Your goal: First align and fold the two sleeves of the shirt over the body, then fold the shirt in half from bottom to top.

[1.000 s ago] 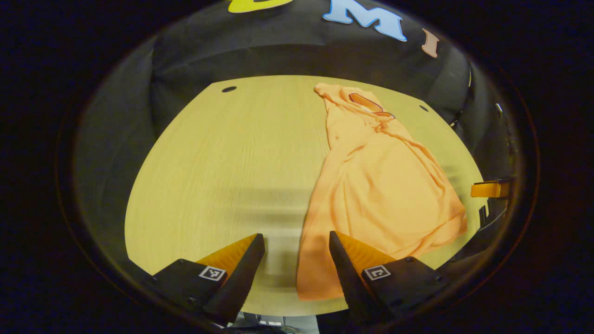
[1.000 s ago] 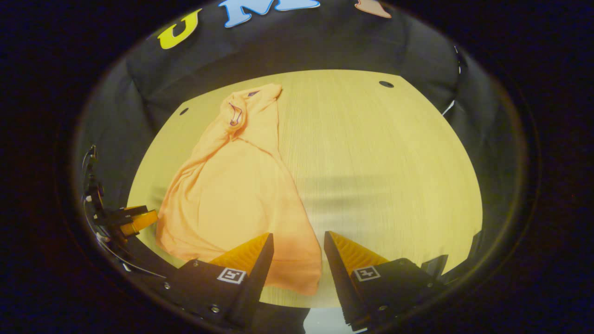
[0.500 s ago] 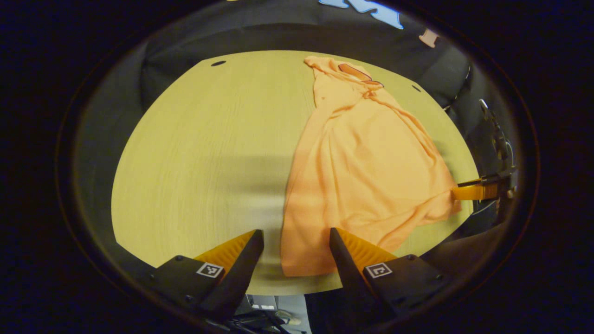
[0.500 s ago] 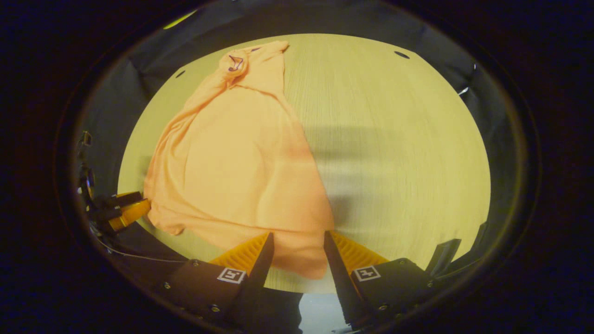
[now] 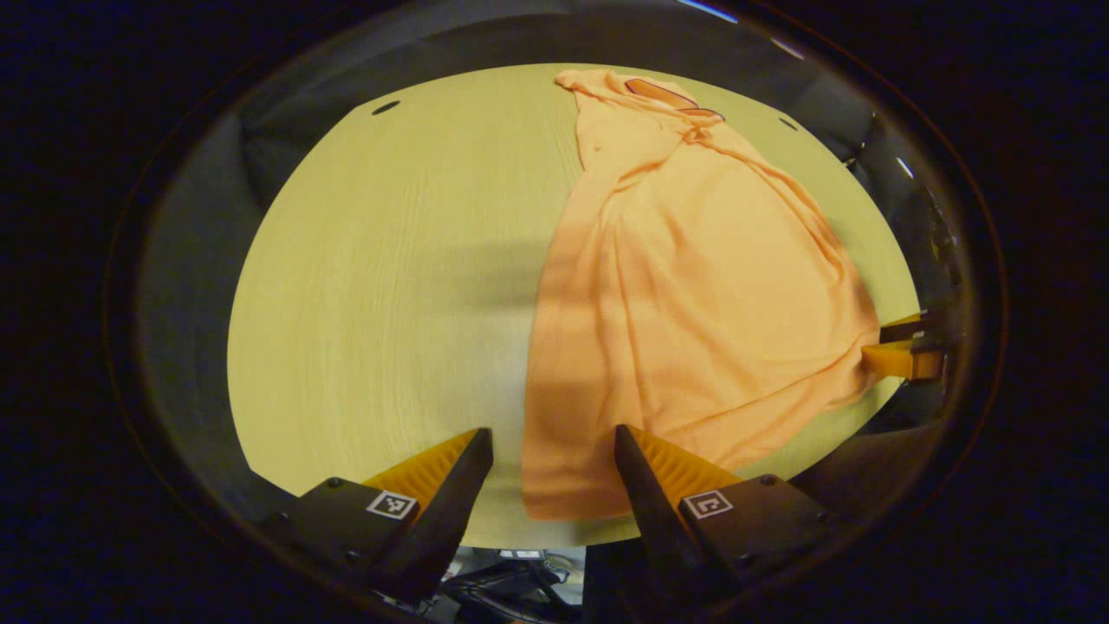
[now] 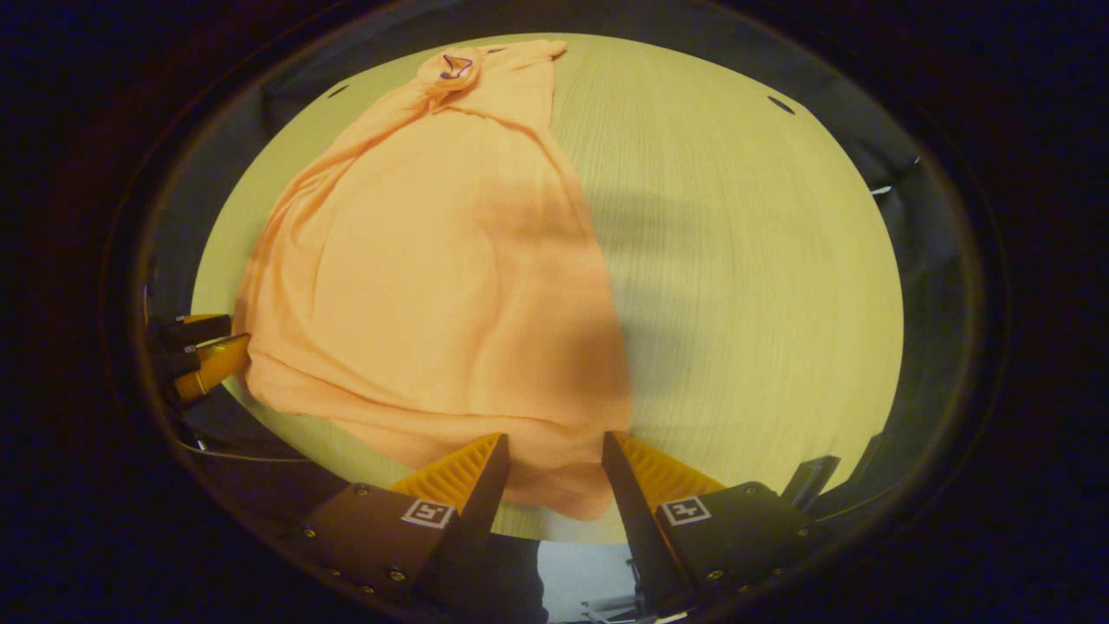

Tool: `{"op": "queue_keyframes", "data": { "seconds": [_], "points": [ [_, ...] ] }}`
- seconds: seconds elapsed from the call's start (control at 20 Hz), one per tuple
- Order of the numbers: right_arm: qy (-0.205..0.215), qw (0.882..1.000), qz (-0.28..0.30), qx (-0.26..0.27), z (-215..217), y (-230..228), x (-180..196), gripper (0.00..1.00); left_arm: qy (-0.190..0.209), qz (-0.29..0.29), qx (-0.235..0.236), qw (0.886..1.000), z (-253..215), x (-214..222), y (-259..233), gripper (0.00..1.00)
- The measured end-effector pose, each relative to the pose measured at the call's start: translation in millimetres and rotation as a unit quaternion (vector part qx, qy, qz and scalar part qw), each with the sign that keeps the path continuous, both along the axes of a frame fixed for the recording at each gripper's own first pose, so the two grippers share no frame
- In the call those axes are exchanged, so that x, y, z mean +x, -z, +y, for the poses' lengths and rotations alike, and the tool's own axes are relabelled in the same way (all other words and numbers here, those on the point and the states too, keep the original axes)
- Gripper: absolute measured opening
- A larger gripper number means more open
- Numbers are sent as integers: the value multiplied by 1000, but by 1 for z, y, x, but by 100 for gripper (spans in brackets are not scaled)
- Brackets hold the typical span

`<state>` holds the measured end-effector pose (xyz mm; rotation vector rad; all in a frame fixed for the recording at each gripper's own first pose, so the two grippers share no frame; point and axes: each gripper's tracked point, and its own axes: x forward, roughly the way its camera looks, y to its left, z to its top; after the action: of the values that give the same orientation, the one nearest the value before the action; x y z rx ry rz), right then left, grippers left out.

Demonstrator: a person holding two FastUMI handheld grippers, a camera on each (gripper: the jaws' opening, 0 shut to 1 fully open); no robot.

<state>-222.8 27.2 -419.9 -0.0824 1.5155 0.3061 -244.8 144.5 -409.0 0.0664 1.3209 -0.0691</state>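
Note:
An orange shirt (image 5: 693,286) lies lengthwise on the pale wooden table (image 5: 381,286), collar at the far end, hem near the front edge. In the left gripper view my left gripper (image 5: 553,459) is open above the hem's left corner. The same shirt (image 6: 433,269) spreads across the left half of the right gripper view, where my right gripper (image 6: 554,464) is open over the hem's right corner. Neither gripper holds cloth. The right gripper's fingers (image 5: 901,355) show at the shirt's far right edge in the left gripper view, and the left gripper's fingers (image 6: 204,355) at its left edge in the right gripper view.
The table's front edge (image 5: 485,542) runs just under both grippers, with floor and cables below it. Small dark holes (image 5: 385,107) mark the table's far corners. Bare tabletop (image 6: 754,286) lies right of the shirt in the right gripper view.
Both grippers have come lower and closer over the hem corners, so the shirt looks larger. Both stay open and the shirt has not moved.

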Motion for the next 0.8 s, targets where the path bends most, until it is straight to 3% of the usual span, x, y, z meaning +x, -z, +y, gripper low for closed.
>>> {"op": "queue_keyframes", "data": {
  "seconds": [0.1,0.15,0.2,0.3,0.35,0.4,0.45,0.5,0.55,0.6,0.7,0.8],
  "points": [
    [4,1000,17,-11,0,0,0,70,6,11,1,1000,-2,2,1,96],
    [10,1000,21,-12,0,-1,0,70,6,19,2,1000,-2,2,2,92],
    [12,1000,20,-11,2,1,2,70,4,27,3,1000,-2,2,2,96],
    [12,1000,12,-9,2,1,2,73,4,41,5,999,-2,3,2,92],
    [12,1000,10,-8,2,1,2,75,5,47,6,999,-3,4,2,100],
    [13,1000,11,-8,2,2,2,73,8,53,7,999,-3,4,3,96],
    [13,1000,11,-8,3,2,2,75,9,58,8,998,-4,3,3,100],
    [13,1000,13,-9,3,2,2,73,8,63,9,998,-3,5,3,95],
    [14,1000,15,-10,4,2,2,73,9,66,9,998,-3,6,4,99],
    [15,1000,18,-10,4,2,3,73,11,66,9,998,-4,7,4,92],
    [16,999,25,-12,4,2,2,76,20,68,9,997,-7,6,4,91],
    [15,999,35,-13,5,2,2,76,32,75,10,997,-12,7,4,83]
  ]
}}
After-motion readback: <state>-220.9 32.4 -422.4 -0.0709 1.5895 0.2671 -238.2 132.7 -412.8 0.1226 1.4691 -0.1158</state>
